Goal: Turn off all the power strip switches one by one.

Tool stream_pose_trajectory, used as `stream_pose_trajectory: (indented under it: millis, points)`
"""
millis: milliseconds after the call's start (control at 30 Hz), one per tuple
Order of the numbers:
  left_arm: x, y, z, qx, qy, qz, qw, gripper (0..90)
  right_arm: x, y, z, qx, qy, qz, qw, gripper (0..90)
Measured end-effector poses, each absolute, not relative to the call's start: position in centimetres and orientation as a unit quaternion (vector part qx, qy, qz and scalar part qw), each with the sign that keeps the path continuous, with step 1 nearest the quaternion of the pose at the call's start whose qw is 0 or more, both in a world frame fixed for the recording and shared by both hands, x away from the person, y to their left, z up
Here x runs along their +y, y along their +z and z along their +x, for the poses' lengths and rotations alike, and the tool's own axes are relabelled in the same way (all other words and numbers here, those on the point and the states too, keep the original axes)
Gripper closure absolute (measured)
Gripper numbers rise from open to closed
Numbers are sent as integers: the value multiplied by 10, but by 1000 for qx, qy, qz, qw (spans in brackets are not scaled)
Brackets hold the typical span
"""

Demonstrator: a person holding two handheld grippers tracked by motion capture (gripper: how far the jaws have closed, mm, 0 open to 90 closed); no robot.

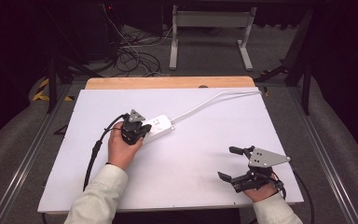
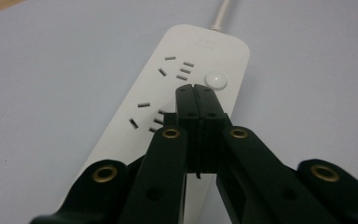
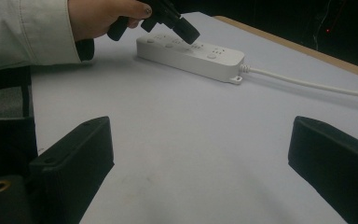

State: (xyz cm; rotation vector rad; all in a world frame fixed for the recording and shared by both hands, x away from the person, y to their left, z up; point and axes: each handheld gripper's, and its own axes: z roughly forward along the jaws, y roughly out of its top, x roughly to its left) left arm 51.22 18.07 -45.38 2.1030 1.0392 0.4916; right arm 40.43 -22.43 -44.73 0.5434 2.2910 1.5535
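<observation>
One rigid, light, smooth power strip (image 1: 154,127) lies mid-table under the left gripper (image 2: 196,91), jaws pressed together just beside its round button (image 2: 216,80); right gripper (image 1: 230,163) spread, well apart; best pressed, not pinched.

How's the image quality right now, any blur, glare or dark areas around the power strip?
High view: the white table top is evenly lit, the floor behind very dark. Left gripper view: the power strip is sharp and free of glare, while the left gripper goes soft near the lens. Right gripper view: the right gripper is dark and blurred.
</observation>
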Motion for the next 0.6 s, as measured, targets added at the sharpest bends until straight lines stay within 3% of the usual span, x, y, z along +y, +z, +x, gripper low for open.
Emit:
stream_pose_trajectory:
  millis: [600]
  points:
    - [180, -461, 516, 411, 178, 818, 361, 900, -223, -448, 405, 804, 542, 188, 159, 70]
